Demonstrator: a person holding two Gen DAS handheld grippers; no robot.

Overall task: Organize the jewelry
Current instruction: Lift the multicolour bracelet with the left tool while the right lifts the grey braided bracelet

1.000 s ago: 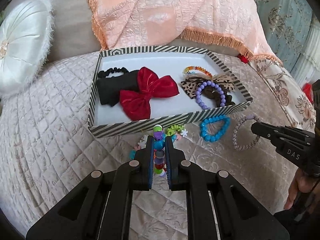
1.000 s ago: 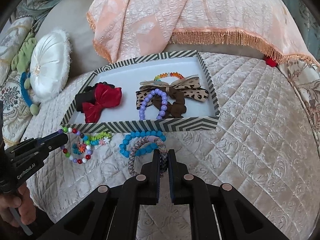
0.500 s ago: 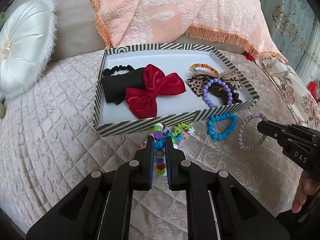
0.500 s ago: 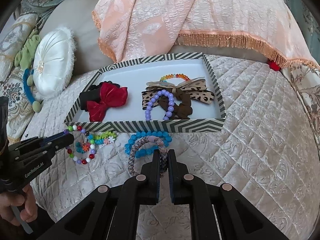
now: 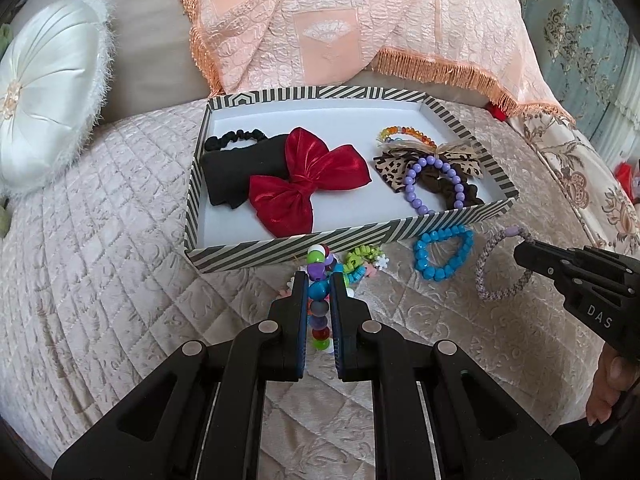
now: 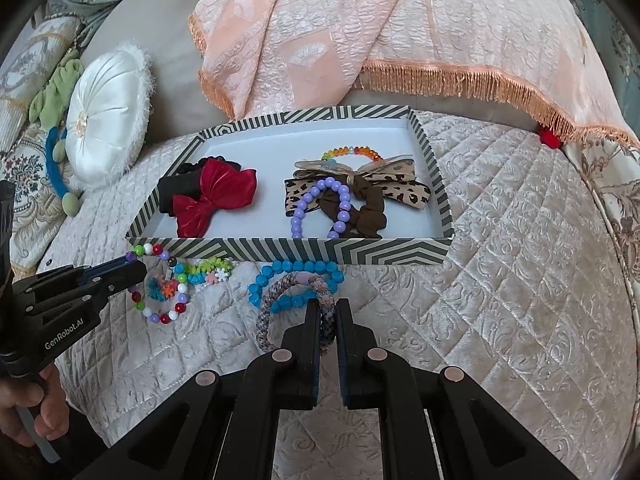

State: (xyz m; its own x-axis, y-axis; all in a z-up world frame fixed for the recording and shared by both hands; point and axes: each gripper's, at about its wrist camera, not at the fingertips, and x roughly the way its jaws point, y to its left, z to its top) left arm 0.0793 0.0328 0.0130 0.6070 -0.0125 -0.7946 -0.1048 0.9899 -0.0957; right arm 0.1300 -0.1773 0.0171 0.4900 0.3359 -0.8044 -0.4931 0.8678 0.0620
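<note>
The left gripper (image 5: 319, 280) is clamping its jaws on a multicoloured plastic-bead bracelet (image 5: 319, 296), whose loop is standing on edge between the fingers, its long axis running away from the camera toward the box. In the right wrist view the same bracelet (image 6: 160, 284) is showing as an oval leaning toward the box wall. The right gripper (image 6: 328, 308) is pinching a braided grey-and-pink cord bracelet (image 6: 280, 300) at its near right arc; the loop is hanging out to the left of the jaws, lying partly over a turquoise bead bracelet (image 6: 296, 282) resting on the quilted beige bedspread (image 6: 520, 300). Small green and white flower-shaped beads (image 5: 362, 260) are lying just beside the box's near wall.

Beyond them, the shallow black-and-white striped cardboard box (image 5: 320, 246) is sitting with its long side across the view. Inside, a red satin bow (image 5: 308, 180) is overlapping a black fabric bow (image 5: 236, 172) on the left; a lilac bead bracelet (image 5: 424, 184), brown scrunchie (image 5: 448, 188), leopard-print bow (image 5: 400, 164) and rainbow bead bracelet (image 5: 404, 134) are crowding the right. Bare white floor is showing in the middle and along the far wall.

Behind the box, a peach fringed throw (image 5: 360, 32) is draping down, with a round white satin cushion (image 5: 44, 92) at far left.
</note>
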